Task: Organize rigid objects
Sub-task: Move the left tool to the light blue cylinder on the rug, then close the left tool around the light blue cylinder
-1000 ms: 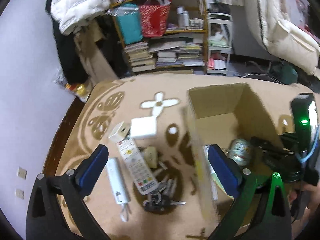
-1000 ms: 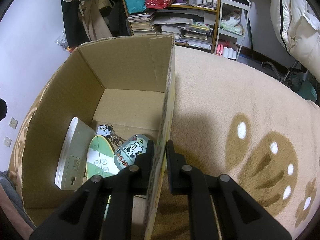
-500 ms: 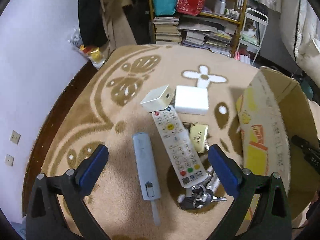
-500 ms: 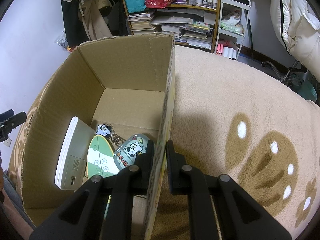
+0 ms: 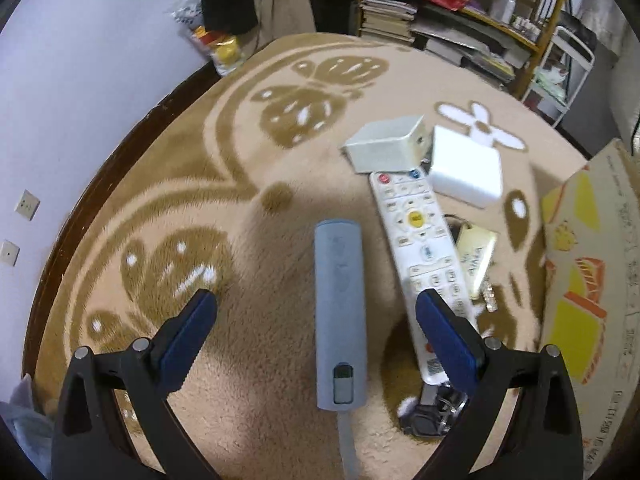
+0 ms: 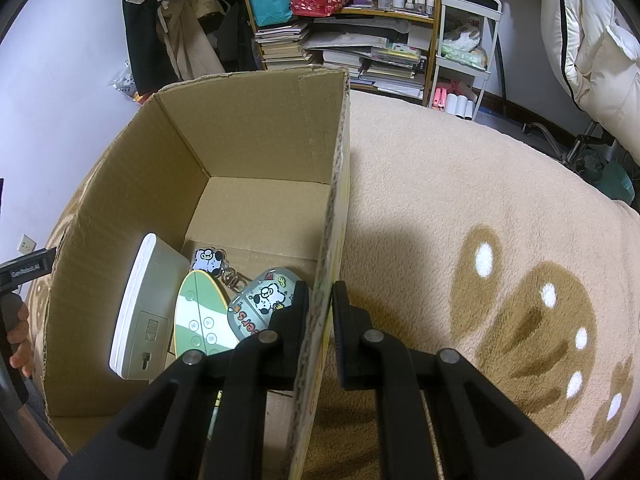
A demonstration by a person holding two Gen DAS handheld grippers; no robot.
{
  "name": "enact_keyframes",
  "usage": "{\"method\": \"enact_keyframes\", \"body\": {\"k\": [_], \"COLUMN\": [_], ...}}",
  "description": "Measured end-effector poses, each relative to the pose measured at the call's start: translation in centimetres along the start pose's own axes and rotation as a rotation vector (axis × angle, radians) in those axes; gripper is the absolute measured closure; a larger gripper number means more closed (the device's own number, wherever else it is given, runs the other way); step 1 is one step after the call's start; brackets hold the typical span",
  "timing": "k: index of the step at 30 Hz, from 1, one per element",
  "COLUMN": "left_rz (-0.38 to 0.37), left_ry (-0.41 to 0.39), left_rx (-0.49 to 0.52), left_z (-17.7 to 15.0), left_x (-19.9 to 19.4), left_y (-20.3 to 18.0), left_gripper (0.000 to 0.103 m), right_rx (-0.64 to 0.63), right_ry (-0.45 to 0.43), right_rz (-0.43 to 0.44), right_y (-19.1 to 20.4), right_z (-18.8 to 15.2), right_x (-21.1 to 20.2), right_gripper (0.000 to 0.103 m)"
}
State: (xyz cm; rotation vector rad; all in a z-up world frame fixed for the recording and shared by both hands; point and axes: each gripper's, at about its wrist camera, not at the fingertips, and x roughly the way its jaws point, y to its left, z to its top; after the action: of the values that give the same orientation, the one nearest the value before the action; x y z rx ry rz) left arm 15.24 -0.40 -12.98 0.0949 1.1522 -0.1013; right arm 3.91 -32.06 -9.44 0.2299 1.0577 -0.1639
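Over the rug (image 5: pixel 248 208), hanging wide open around the grey stick (image 5: pixel 340 312). Better going straight down, missing the white remote (image 5: pixel 420 248). Pinching the box (image 6: pixel 256 152) wall tight.

Keys (image 5: pixel 434 410) half under the white remote (image 5: pixel 424 256) (blurred); cardboard box (image 5: pixel 592 280) cut by the frame edge

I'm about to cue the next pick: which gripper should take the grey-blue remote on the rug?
Left. The left gripper is open, with the grey-blue remote lying between its fingers. The right gripper is shut on the cardboard box wall, probably steadying it, and would have to let go.
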Motion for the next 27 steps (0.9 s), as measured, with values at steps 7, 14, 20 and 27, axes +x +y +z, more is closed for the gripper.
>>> {"method": "enact_keyframes", "body": {"k": [7,14,20,27], "left_rz": [0.027,0.022,-0.018,0.037], "left_ry": [0.040,0.067,0.062,0.024], "left_rx": [0.002,0.000,0.047,0.059], "left_z": [-0.5,-1.0,-1.1,-1.3], "left_x": [1.9,2.5,1.9,0.3], "left_y": [-0.1,-0.1,-1.1,-1.4], "left_gripper": [0.011,0.039,0.077,0.077], "right_rx": [0.000,0.001,0.002,0.000], "right_ry": [0.000,0.001,0.001,0.001], "right_rz": [0.000,0.000,0.001,0.001], "right_y": [0.0,0.0,0.0,0.0], "right_z": [-0.1,-0.2,-0.2,-0.2], "right_x": [0.0,0.1,0.1,0.1], "right_gripper": [0.091,0.091,0.091,0.091]}}
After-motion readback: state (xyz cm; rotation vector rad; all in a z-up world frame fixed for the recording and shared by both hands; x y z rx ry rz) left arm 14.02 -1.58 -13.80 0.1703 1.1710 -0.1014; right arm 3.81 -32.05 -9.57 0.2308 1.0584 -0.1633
